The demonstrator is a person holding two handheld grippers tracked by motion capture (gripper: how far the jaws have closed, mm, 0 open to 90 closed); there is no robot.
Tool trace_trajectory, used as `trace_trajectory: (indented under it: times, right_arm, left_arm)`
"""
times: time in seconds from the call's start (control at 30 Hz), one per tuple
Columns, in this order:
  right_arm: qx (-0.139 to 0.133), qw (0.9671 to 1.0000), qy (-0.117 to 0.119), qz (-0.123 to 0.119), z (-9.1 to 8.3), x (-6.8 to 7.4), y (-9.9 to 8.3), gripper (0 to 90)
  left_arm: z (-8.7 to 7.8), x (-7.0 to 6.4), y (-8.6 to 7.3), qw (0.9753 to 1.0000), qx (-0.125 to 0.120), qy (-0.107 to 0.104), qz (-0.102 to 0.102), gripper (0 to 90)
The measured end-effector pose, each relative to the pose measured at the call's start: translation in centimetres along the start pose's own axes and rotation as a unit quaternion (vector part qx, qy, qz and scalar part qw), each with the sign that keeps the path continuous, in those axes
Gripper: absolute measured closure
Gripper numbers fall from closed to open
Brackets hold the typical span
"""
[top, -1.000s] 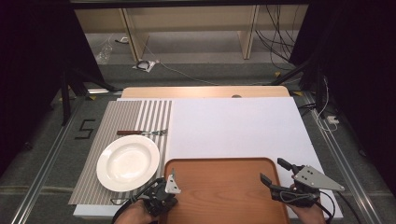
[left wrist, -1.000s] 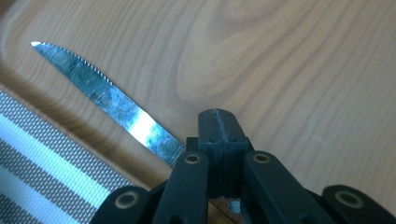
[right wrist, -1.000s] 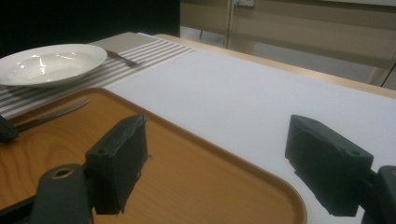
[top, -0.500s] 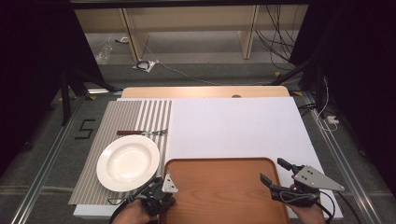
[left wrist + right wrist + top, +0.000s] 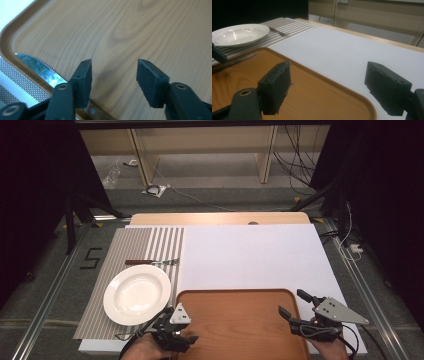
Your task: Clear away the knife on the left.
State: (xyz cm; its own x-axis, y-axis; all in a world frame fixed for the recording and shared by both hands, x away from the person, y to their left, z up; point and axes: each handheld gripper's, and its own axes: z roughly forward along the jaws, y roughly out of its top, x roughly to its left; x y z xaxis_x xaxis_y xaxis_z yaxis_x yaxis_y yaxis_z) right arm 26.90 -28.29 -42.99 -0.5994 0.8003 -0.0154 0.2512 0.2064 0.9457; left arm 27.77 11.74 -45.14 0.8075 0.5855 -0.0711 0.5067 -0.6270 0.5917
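The knife (image 5: 42,71) lies in the tray (image 5: 240,320) along its left rim, near the worktop's (image 5: 250,255) near edge. Its serrated blade points toward the tray's far-left corner and its riveted handle lies just under the left jaw of the left hand-held gripper (image 5: 113,75). That gripper hovers over the tray's near-left part with its jaws spread, nothing between them, the knife just beside and below the left jaw; whether the jaw touches the handle cannot be told. In the high view the left hand-held gripper (image 5: 175,330) sits at the tray's left rim. The right hand-held gripper (image 5: 295,307) is at the tray's right rim, well apart from the knife, its jaws also spread wide and empty, one over the tray and one over the white sheet.

By count: one tray, one knife, one white plate (image 5: 137,294), one fork (image 5: 152,262), one striped placemat (image 5: 145,245) and two hand-held grippers. The plate rests on the placemat near the worktop's left edge, and the fork lies on the placemat just beyond the plate, toward the far edge.

Compared with half a second ago, the left hand-held gripper has shifted only slightly at the tray's near-left corner; the right hand-held gripper, tray, plate and fork lie as they did.
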Motion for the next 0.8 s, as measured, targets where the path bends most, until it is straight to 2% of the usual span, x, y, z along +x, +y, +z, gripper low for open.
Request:
trace_trajectory:
  times: [0.17, 0.37, 0.6, 0.8]
  right_arm:
    - [0.0, 1.0, 0.001, 0.003, 0.0, -0.1, 0.0, 21.6]
    - [-0.001, 1.0, 0.003, 0.004, 0.0, -0.2, 0.0, 21.6]
    - [-0.002, 1.0, 0.004, 0.006, 0.0, -0.3, -0.1, 21.6]
    - [-0.002, 1.0, 0.004, 0.006, 0.0, -0.3, -0.1, 21.5]
  left_arm:
    - [-0.2, 0.3, 0.1, 0.9997, -0.019, 0.015, -0.01, 36.9]
    - [-0.6, 0.8, 0.2, 0.9981, -0.051, 0.024, -0.024, 29.5]
    - [-1.1, 1.2, 0.4, 0.9944, -0.089, 0.042, -0.04, 24.4]
    - [-1.5, 1.6, 0.5, 0.991, -0.11, 0.054, -0.054, 21.9]
